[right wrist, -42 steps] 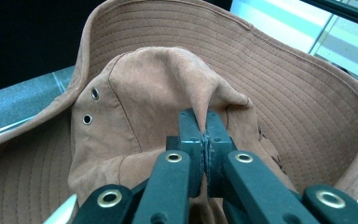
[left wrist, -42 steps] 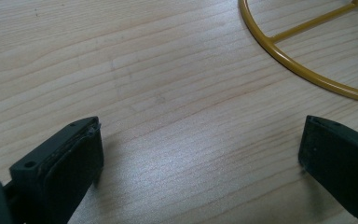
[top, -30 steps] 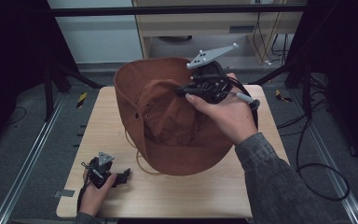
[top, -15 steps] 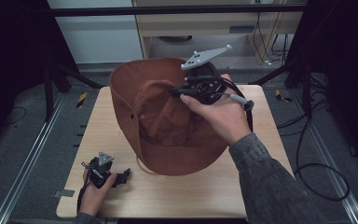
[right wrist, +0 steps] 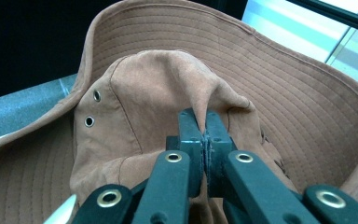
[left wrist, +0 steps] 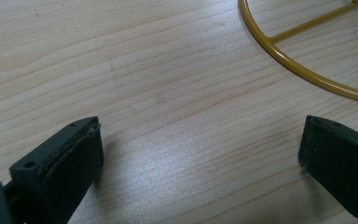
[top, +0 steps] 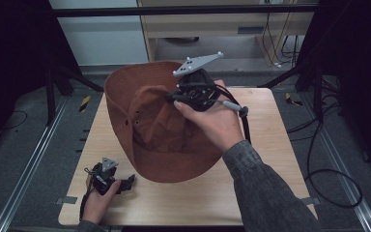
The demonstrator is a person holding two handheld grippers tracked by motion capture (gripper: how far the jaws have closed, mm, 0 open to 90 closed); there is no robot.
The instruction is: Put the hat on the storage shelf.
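A brown wide-brimmed hat hangs tilted over the middle of the wooden table, its lower brim near the tabletop. My right gripper is shut on a pinched fold of the hat's crown, and the right gripper view shows the jaws pressed together on the fabric. Two metal eyelets show on the crown's side. My left gripper rests low at the table's front left corner, open. Its jaws stand wide apart over bare wood, with nothing between them.
A yellow wire ring lies on the wood just ahead of the left gripper. A pale cabinet stands behind the table. Cables trail on the floor at the right. Metal rails run along the left side.
My right hand has carried the hat a little to the left across the table. The left hand and its gripper have stayed where they were.
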